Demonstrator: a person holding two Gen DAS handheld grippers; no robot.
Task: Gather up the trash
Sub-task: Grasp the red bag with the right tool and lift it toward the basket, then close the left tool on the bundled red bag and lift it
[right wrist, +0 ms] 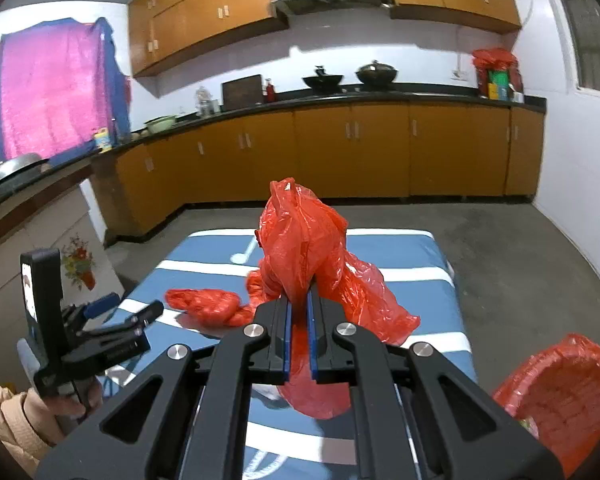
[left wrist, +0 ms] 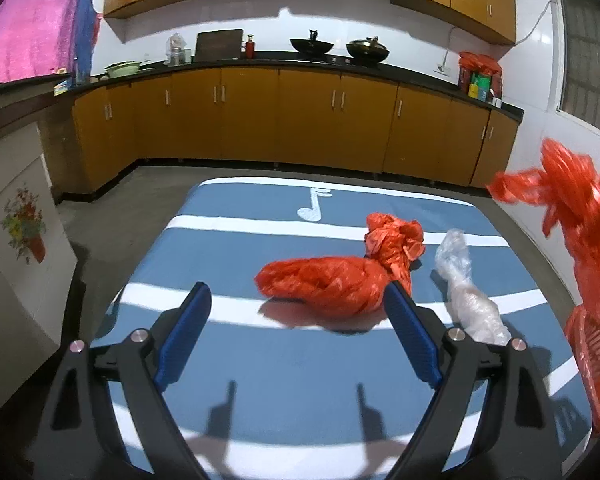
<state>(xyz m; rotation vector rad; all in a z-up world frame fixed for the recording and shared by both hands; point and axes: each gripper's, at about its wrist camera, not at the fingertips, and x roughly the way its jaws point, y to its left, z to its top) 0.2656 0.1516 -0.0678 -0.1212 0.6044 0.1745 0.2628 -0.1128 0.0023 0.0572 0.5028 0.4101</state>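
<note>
Pinched between the right gripper's (right wrist: 300,312) pads, a red bag (right wrist: 308,248) hangs above the table (right wrist: 420,300) near a red basket (right wrist: 560,392), while the left gripper (left wrist: 300,300) is spread beside a crumpled bag (left wrist: 324,284); no writing legible.

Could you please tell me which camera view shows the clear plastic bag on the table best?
The left wrist view: the clear plastic bag lies unobstructed on the table. In the right wrist view, the held red bag hides it.
</note>
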